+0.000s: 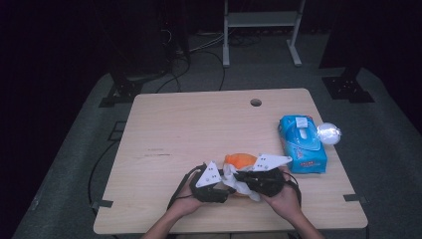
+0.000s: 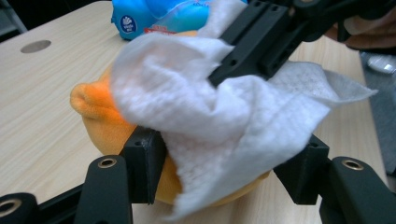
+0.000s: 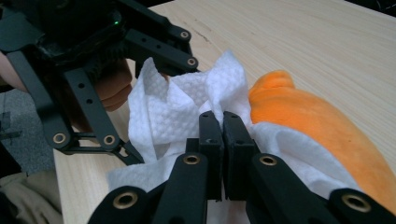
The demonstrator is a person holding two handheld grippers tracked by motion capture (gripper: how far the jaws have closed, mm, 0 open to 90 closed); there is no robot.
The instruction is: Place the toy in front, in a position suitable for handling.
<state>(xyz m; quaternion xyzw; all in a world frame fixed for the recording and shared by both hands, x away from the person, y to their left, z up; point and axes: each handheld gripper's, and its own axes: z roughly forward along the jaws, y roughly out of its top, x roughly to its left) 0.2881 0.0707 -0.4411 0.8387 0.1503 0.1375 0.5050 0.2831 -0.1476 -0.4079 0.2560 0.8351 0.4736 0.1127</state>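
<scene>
High view: I see both grippers meeting over the orange plush toy (image 1: 240,160) near the table's (image 1: 189,134) front edge.

Left gripper view: left gripper (image 2: 229,168) clamps the toy – wipe (image 2: 210,121) draped across.

Right gripper view: right gripper (image 3: 222,122) is pinched together on the wipe.

A blue pack of wipes (image 1: 302,143) lay near the right edge of the pale wooden worktop (image 1: 199,129), and a shiny silver ball (image 1: 329,133) sat just beside it at that edge. A round hole (image 1: 256,102) was cut near the worktop's far side, and a white metal rack (image 1: 262,25) stood on the grey floor (image 1: 388,149) beyond, with black cables (image 1: 199,55) trailing across the floor.
</scene>
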